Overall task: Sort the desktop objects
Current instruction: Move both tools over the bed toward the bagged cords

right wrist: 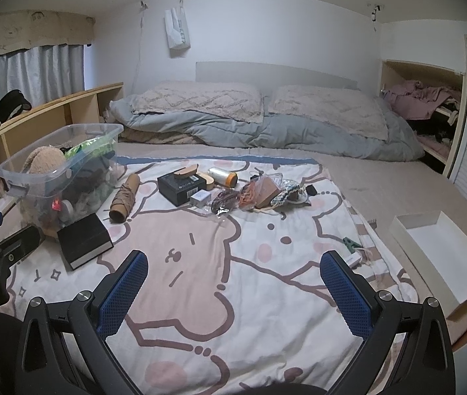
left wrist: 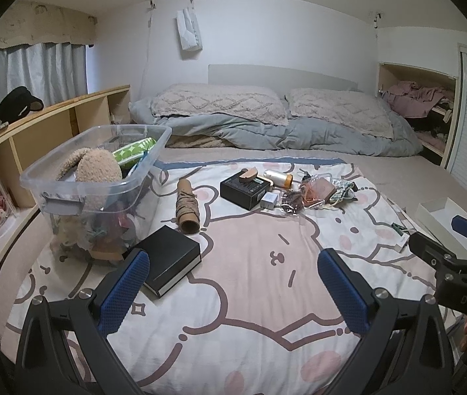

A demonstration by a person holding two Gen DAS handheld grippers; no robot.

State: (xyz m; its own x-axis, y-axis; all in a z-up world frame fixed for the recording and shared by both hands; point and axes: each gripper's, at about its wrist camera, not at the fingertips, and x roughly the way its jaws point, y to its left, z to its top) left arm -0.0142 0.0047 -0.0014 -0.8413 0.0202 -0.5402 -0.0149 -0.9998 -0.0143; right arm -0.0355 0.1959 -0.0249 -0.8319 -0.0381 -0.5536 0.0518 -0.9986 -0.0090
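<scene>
Left gripper (left wrist: 233,279) and right gripper (right wrist: 233,279) are hovering above the blanket (left wrist: 250,296), jaws spread wide, holding nothing. Small objects (left wrist: 286,191) are lying beside the clear bin (left wrist: 95,177).

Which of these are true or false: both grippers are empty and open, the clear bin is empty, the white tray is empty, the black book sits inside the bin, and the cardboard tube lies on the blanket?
1. Both the left gripper and the right gripper are open and hold nothing. True.
2. The clear bin is empty. False: it holds a plush toy and other items.
3. The white tray is empty. True.
4. The black book sits inside the bin. False: it lies on the blanket beside the bin.
5. The cardboard tube lies on the blanket. True.
</scene>
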